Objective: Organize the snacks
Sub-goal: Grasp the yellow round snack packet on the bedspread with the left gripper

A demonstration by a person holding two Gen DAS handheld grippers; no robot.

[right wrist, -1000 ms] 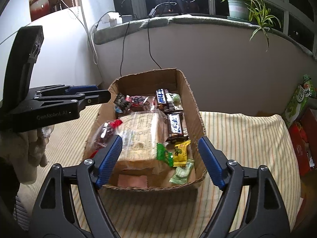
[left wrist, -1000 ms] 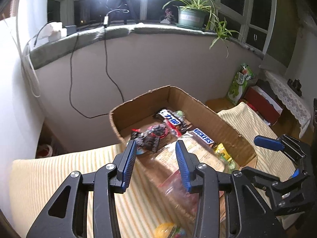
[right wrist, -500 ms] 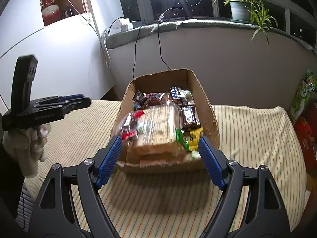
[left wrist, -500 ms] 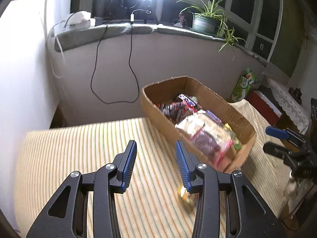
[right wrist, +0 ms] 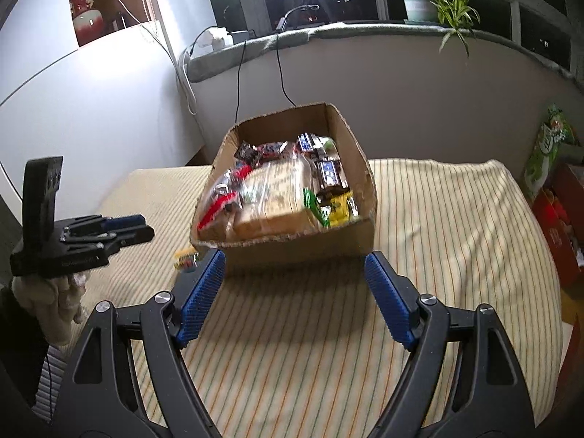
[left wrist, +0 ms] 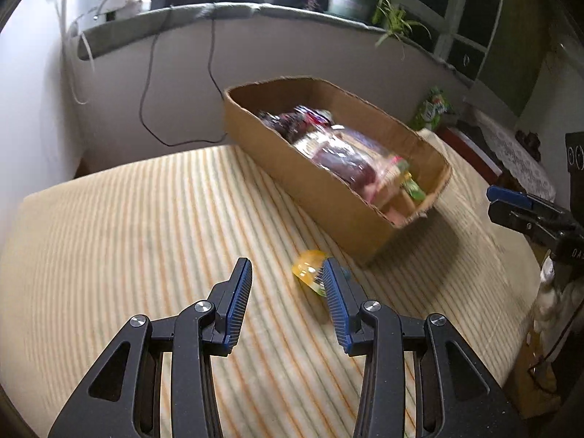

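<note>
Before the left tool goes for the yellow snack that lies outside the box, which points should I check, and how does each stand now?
1. Left tool open and empty: ok.
2. Yellow snack lies on the striped cloth, outside the cardboard box: ok.
3. Snack between the left tool's fingers: not ok, it lies just ahead, by the right finger tip.
4. Right tool open, holds nothing: ok.
5. Room left in the box: cannot tell, bread and bars cover most of it.
6. Sharp view of the snack: not ok, both views are blurred.
</note>
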